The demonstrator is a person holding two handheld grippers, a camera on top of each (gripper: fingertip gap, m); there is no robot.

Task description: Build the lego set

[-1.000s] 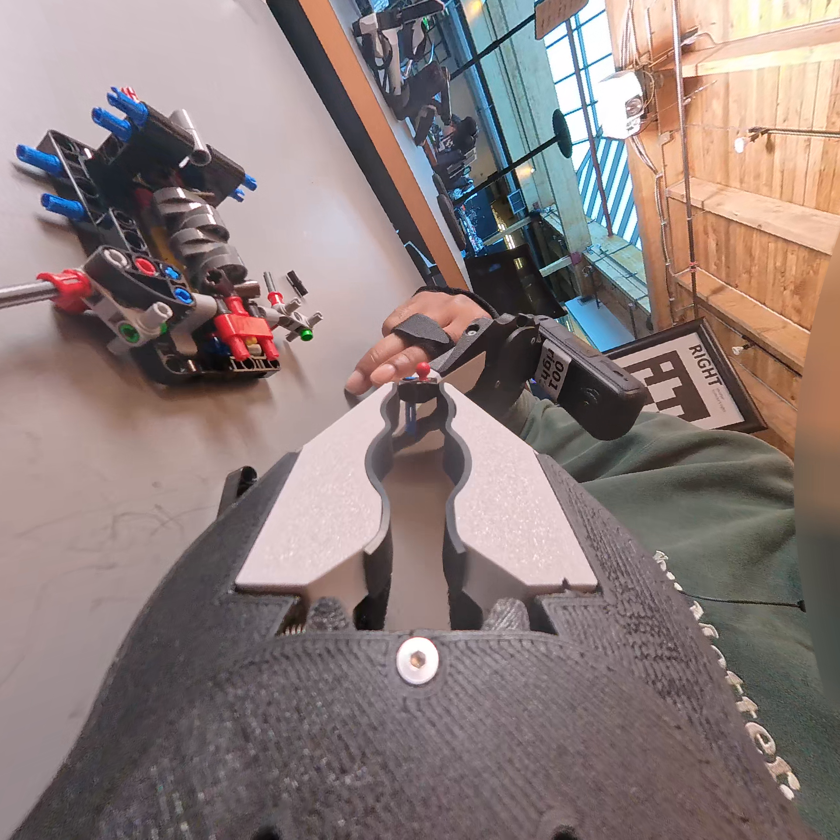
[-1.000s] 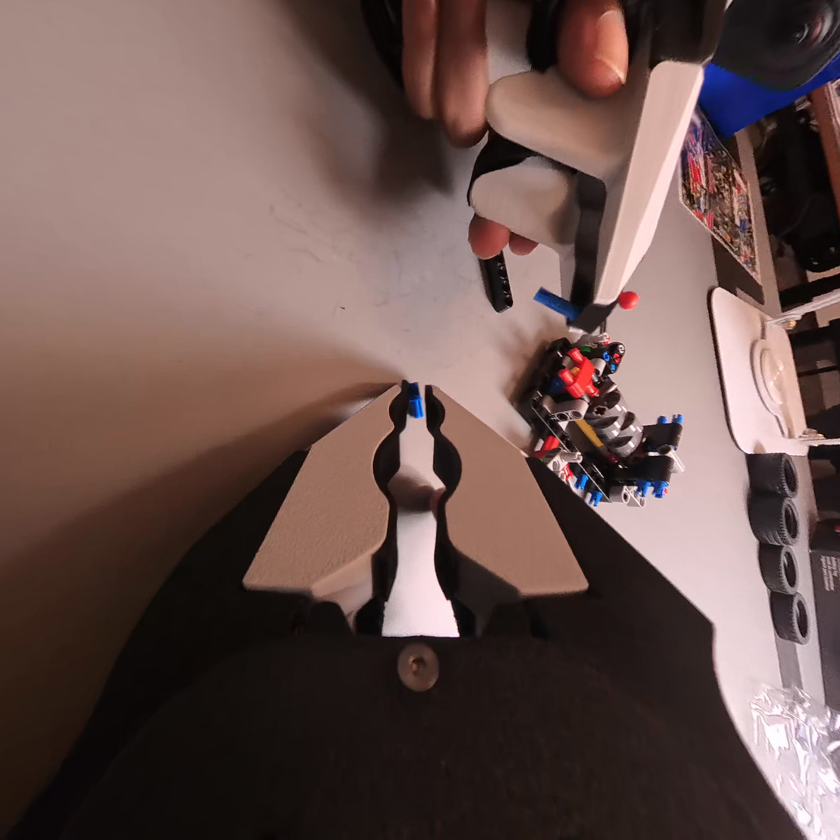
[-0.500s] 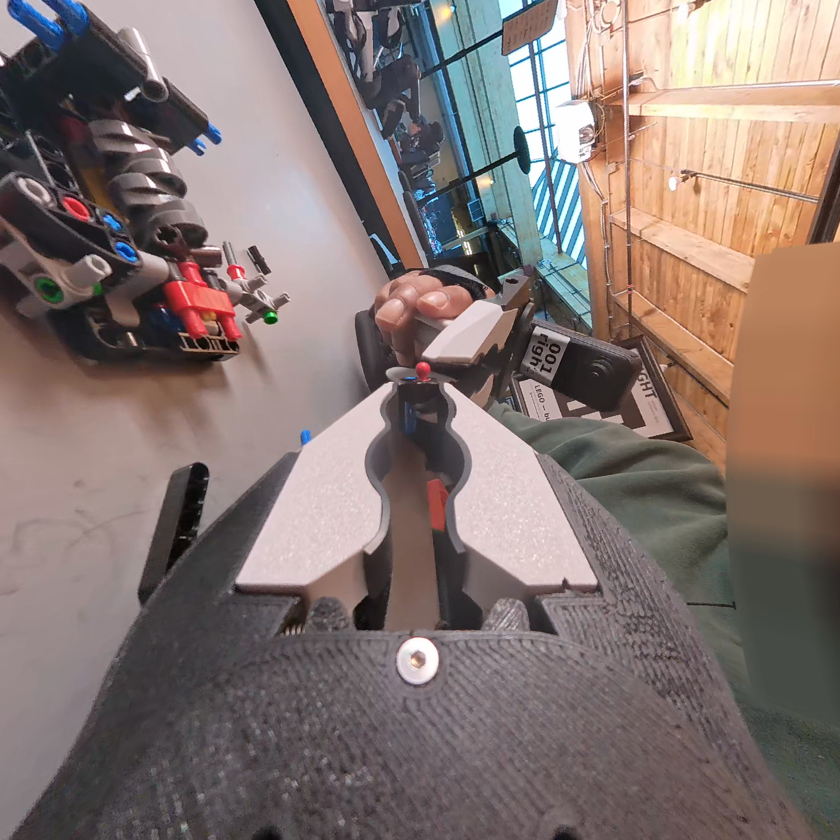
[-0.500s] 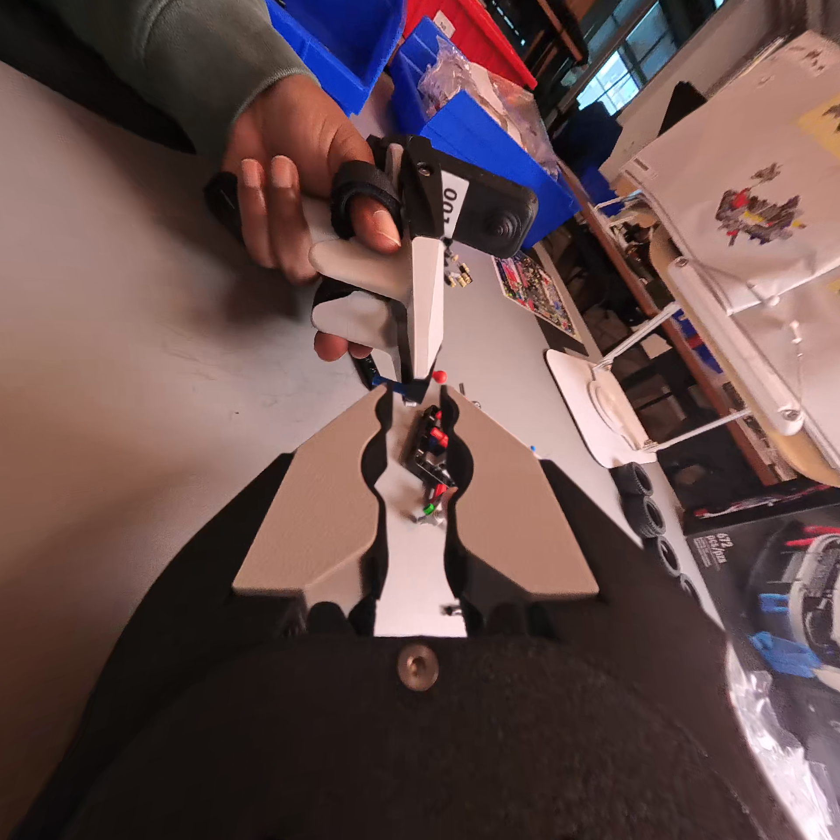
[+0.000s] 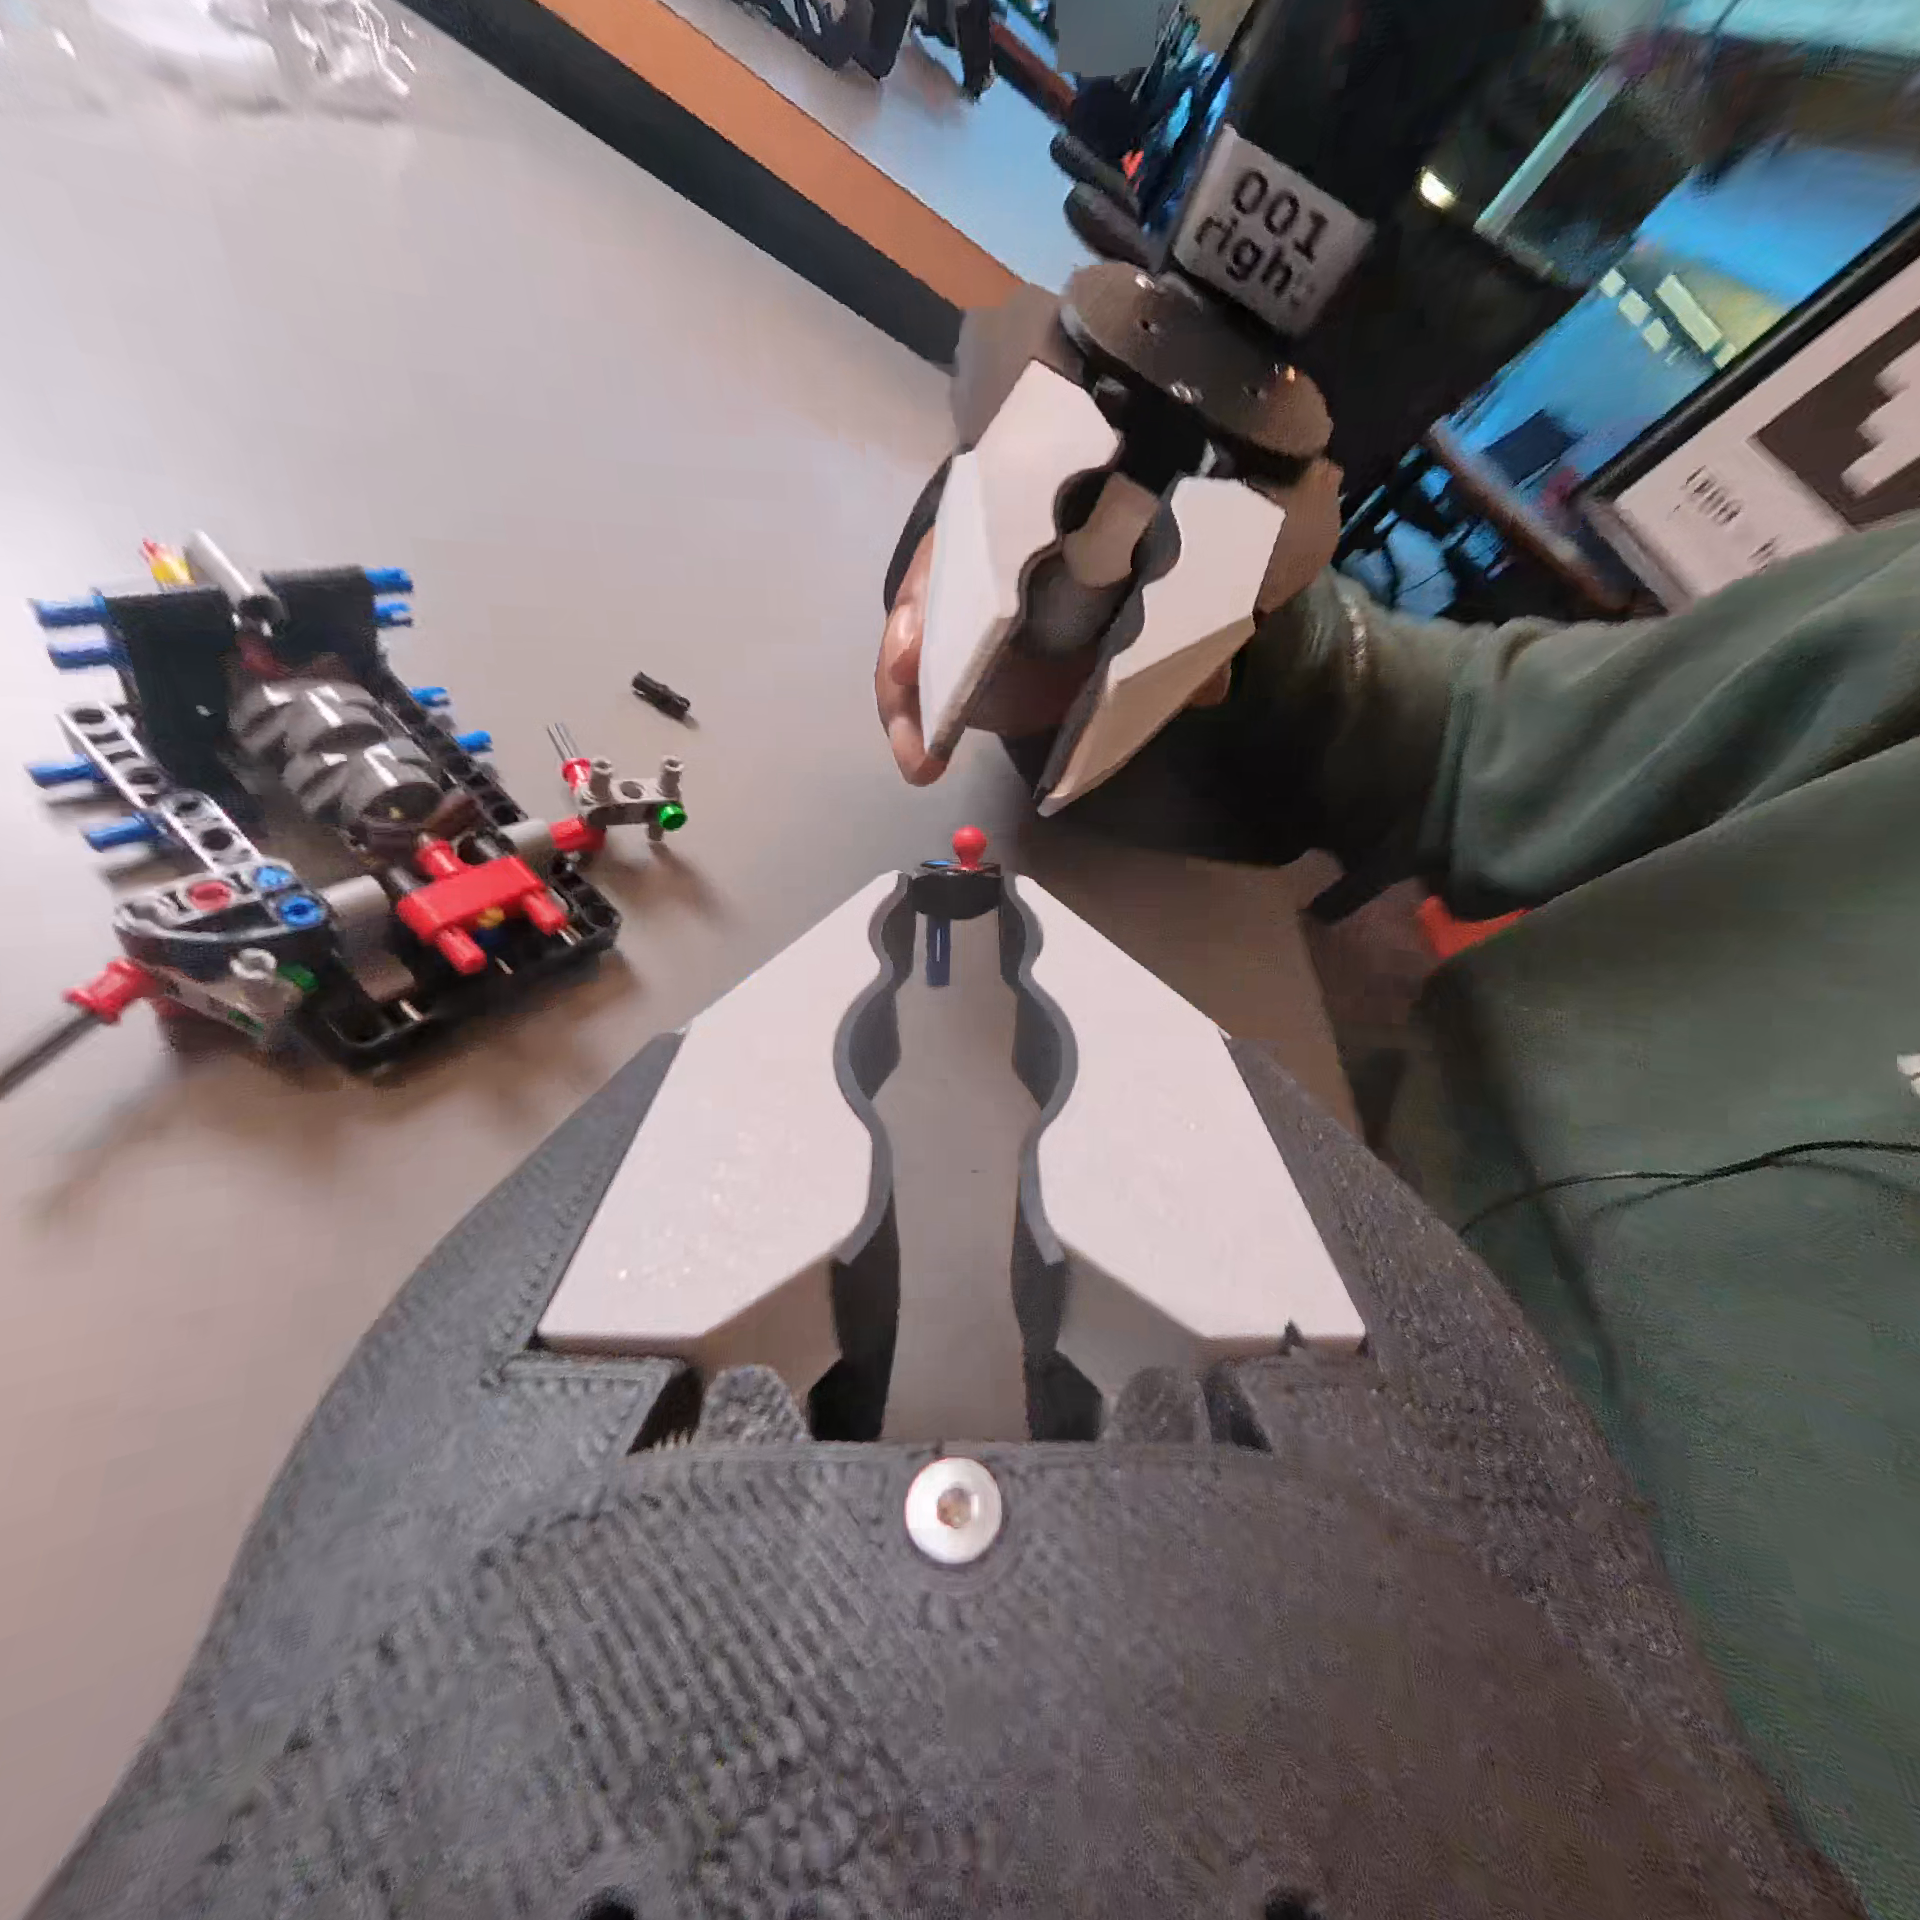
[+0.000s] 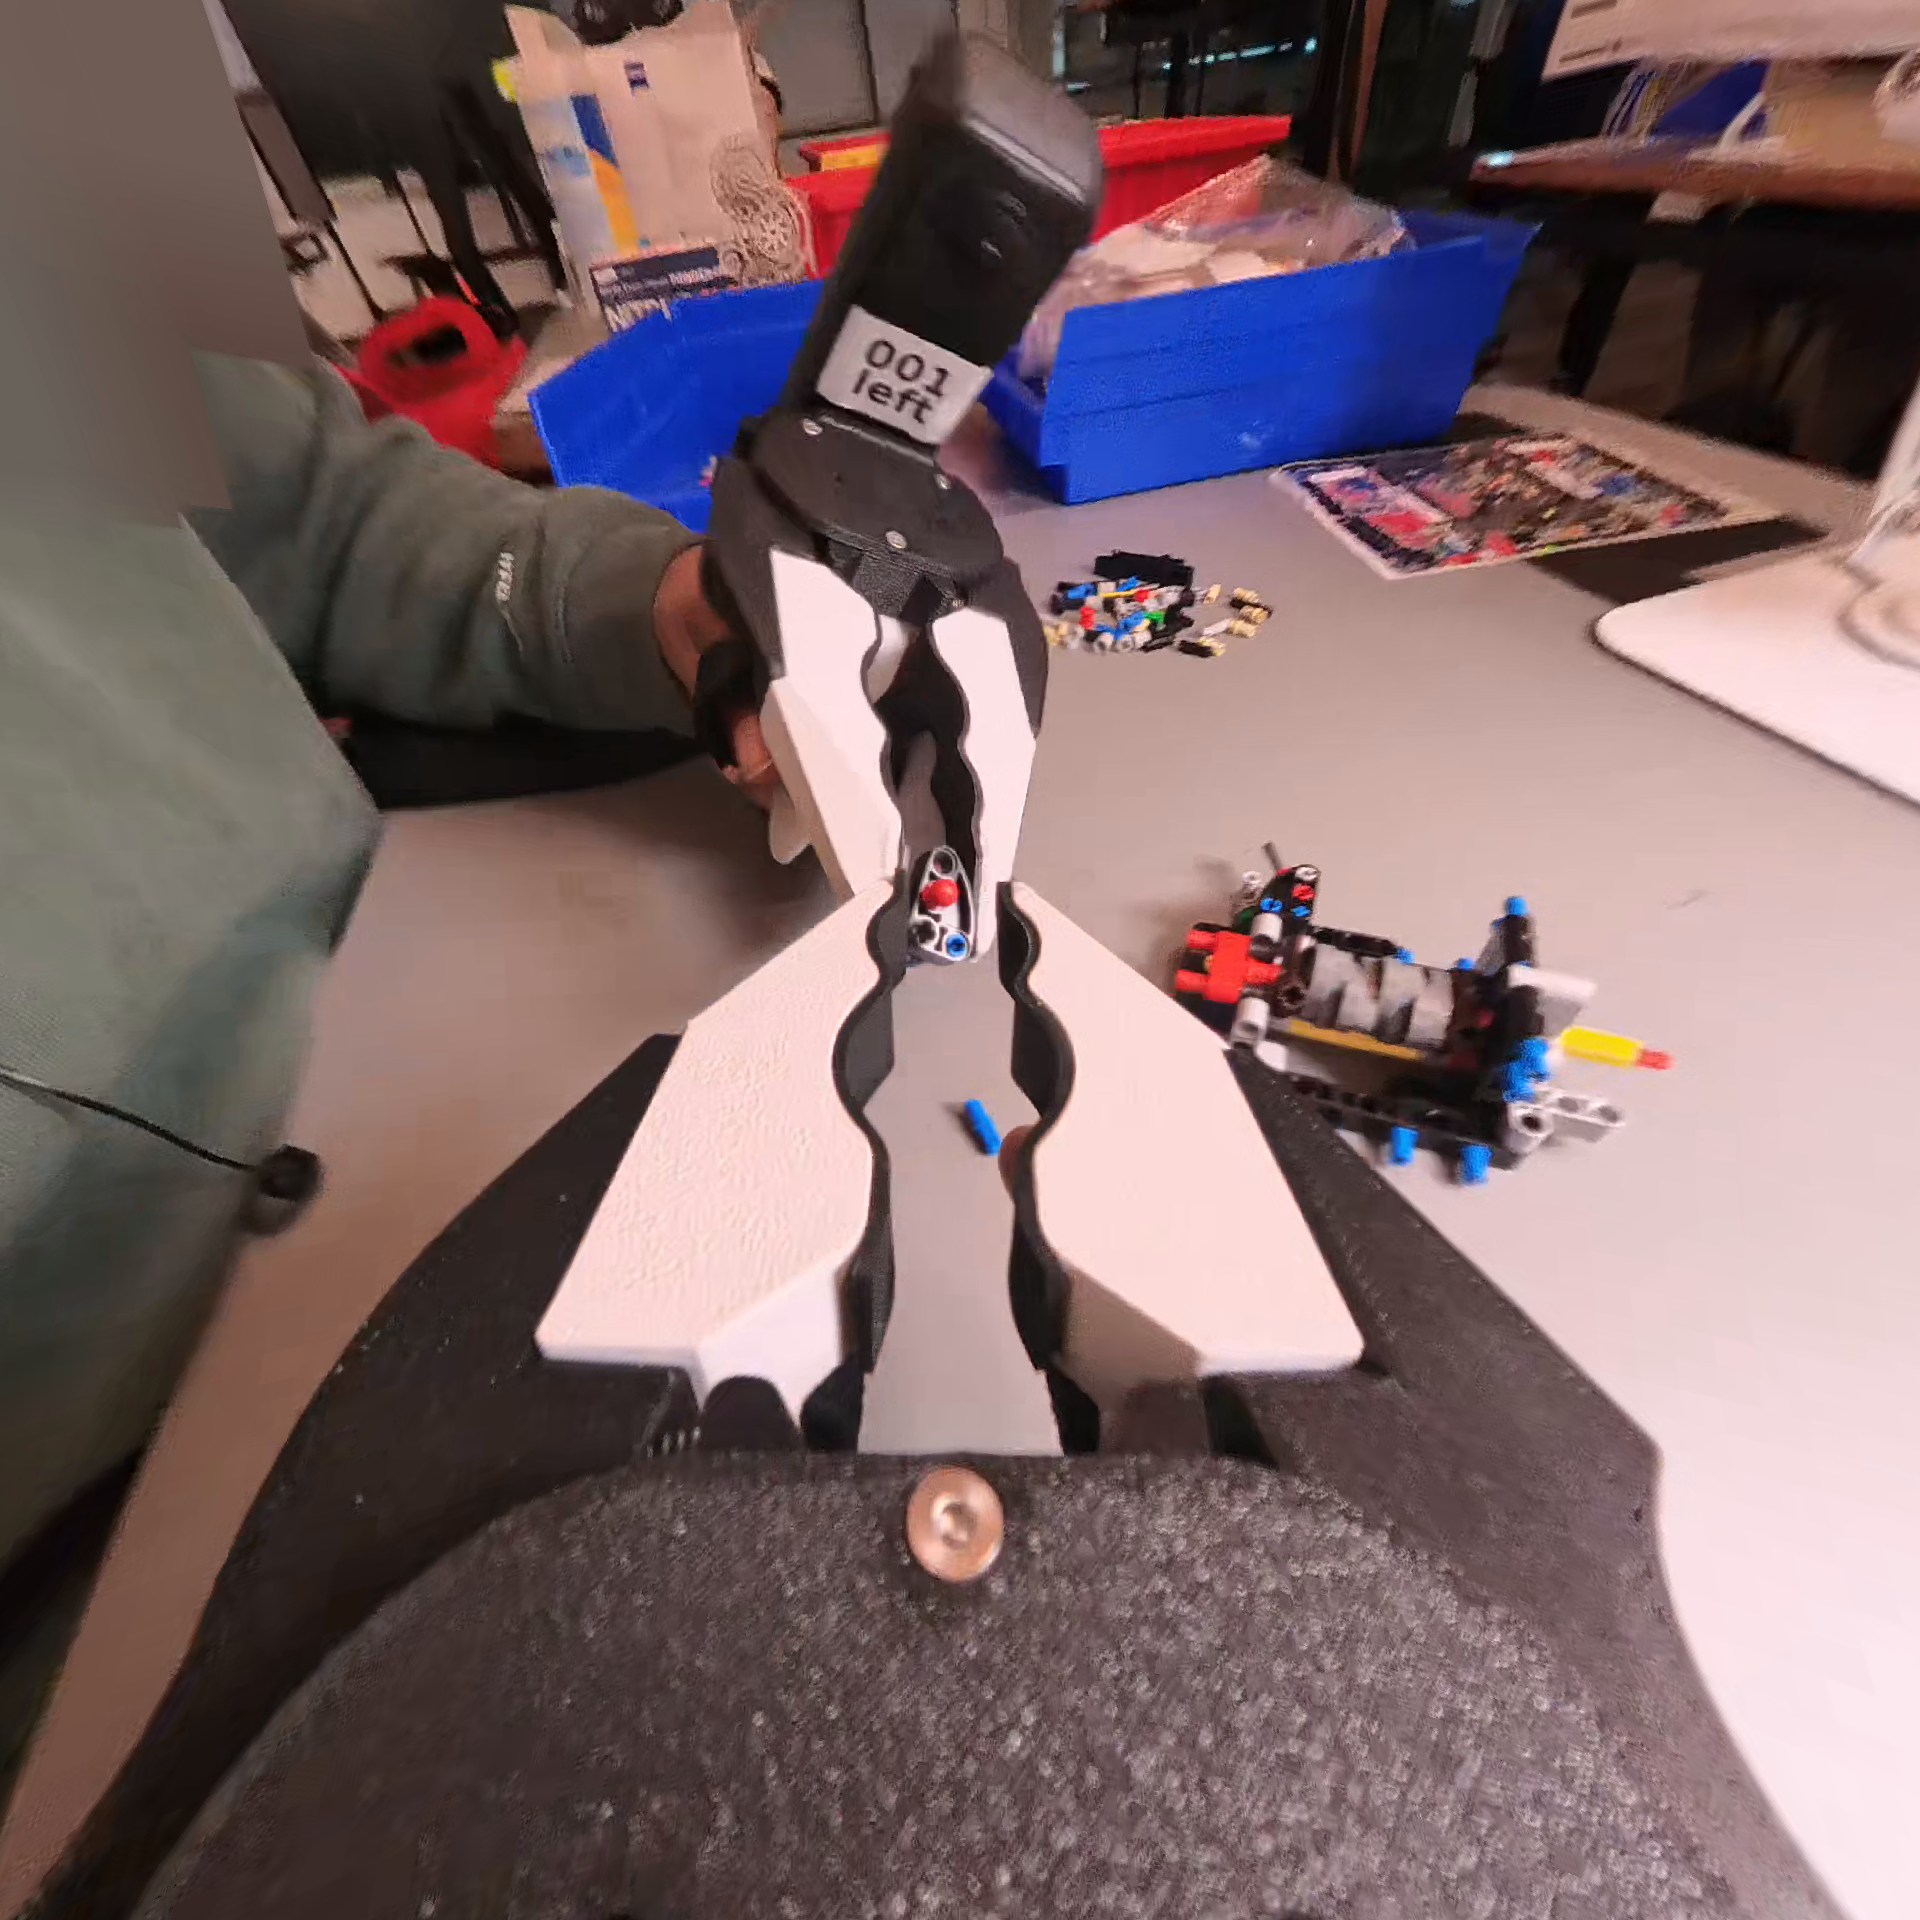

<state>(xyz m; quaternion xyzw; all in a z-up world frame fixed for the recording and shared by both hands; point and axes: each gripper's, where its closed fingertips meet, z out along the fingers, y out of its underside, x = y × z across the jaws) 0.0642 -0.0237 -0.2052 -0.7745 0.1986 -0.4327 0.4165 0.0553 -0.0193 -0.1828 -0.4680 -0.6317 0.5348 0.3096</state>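
My left claw (image 5: 951, 902) is clenched on a small black piece (image 6: 943, 906), rounded and flat, with a red ball pin (image 5: 968, 837) standing up from it and a blue pin (image 5: 938, 951) through its lower hole. In the left wrist view the piece sits just at my fingertips, with its long axis lying across the gap between them.

My right claw (image 6: 940, 914) is released: its jaws stand apart and there is nothing between them. In the right wrist view the held piece shows exactly in the gap at its tips, so the two claws meet almost nose to nose, the left one coming down from above and the right one pointing up at it. This is the relation that matters. The piece is straight ahead of the right claw, very near, and its long side runs roughly along the line of the right fingers.

On the bench (image 6: 1351, 790), under the right claw, lies one loose blue pin (image 6: 978, 1125). I judge that this pin belongs in the held piece, but it is not in any claw now, so the right claw would have to go down for it first.

Farther off, to the right in the right wrist view, the half-built lego chassis (image 6: 1392, 1013) rests on the bench, well apart from both claws. Behind it I see a small heap of loose parts (image 6: 1143, 613), then the blue bins (image 6: 1226, 364) and a printed sheet (image 6: 1507, 509) at the far edge.
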